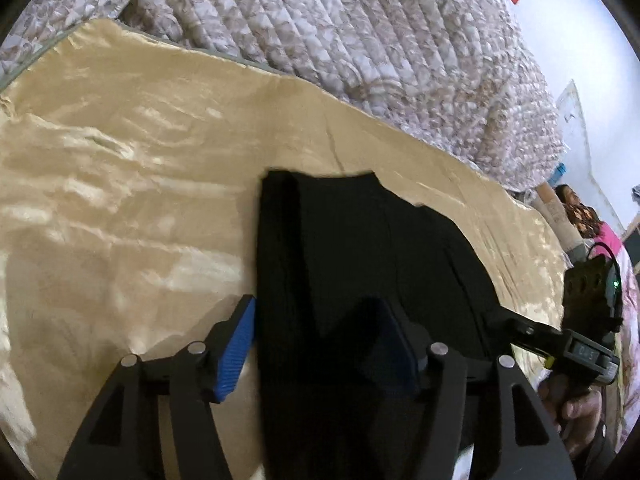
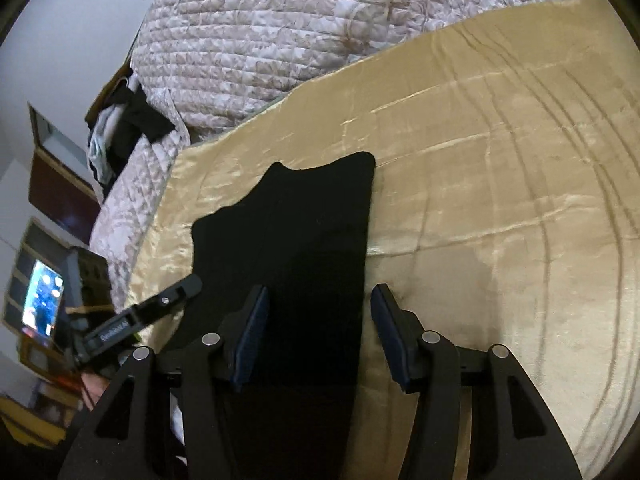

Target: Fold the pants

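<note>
My left gripper points down over the black fabric pants, which lie folded into a long dark strip on the shiny gold satin sheet spread across the bed. My left fingers stand well apart with blue ribbed pads; the strip runs up between them toward twelve o'clock, and the pads do not press on it, so I have hold of nothing there. In the right wrist view the right gripper is likewise spread wide, its dark blue fingers straddling the right edge of the pants: one finger sits over the black cloth, the other over bare gold sheet at about four o'clock, and nothing is clamped. The far end of the pants shows an uneven, wavy edge at twelve o'clock. Beyond the sheet lies a quilted floral bedspread in grey and brown. At three o'clock in the left view I see my other gripper. A lit screen glows at nine o'clock in the right view.
</note>
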`<state>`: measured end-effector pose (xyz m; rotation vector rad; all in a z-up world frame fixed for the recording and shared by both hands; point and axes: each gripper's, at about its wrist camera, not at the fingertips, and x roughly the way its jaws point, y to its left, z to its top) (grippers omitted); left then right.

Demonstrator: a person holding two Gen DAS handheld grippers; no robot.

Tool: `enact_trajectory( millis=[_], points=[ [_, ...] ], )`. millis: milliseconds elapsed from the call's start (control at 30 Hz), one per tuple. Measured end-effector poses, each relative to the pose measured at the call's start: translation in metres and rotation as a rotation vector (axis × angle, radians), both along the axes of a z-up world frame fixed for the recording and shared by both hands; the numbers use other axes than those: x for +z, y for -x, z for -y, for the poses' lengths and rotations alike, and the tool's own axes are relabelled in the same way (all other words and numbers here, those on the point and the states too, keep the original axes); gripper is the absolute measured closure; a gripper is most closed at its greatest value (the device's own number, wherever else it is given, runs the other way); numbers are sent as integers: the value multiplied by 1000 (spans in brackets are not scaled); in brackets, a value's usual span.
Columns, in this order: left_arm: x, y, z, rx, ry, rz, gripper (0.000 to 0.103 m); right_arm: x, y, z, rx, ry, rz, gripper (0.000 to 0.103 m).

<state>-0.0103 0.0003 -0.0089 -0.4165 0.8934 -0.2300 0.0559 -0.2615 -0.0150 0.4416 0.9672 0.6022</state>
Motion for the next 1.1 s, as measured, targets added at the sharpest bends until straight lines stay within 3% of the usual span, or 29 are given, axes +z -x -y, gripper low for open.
enact_trajectory(
  millis=[133,233,333,400,500,633,800,1100],
  points=[
    [1,14,5,-3,-20,20,41,1,13,0,15,-10,3,52],
    [0,1,5,12,-18,15,41,-3,11,4,-2,-27,-13,60],
    [-1,-11,3,33,0,6,42,-3,0,-1,-6,-18,-5,60],
    [2,-8,6,37,-4,11,54,-5,-4,-3,-11,-15,-4,62],
    [9,0,14,35,-51,38,65,-4,1,-1,-25,-28,-8,74],
    [19,2,18,35,-82,54,71,0,7,-1,-30,-22,13,82],
    [33,3,24,17,-110,70,78,8,9,-6,-31,2,37,86],
    [56,-4,25,-6,-130,99,79,44,14,-19,7,-19,115,87]
  ],
)
